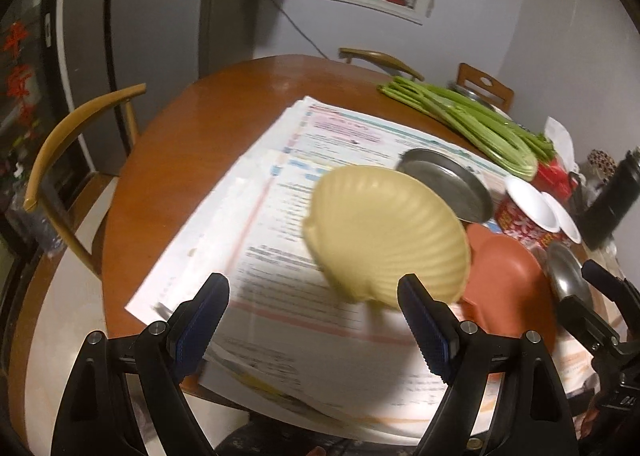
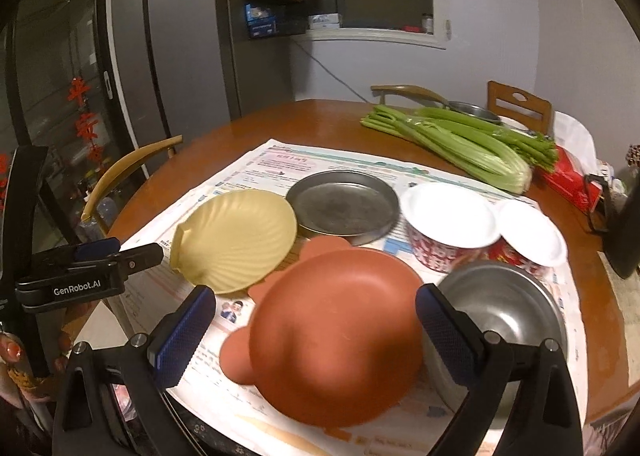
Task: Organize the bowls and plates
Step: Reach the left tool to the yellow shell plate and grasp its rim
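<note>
Plates (image 2: 343,208), bowls (image 2: 450,218) on newspaper (image 2: 276,162)

Dim, warm indoor light; glare streaks the surface (image 2: 328,116); shell dish (image 1: 386,236) and newspaper (image 1: 280,296) are motion-blurred; fisheye bends the edges, corners black.

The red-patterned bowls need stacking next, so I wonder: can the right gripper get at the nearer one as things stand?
Probably not directly. The open right gripper has the terracotta plate between its fingers, and the steel bowl sits close in front of the nearer red-patterned bowl. Coming from above looks freer.
</note>
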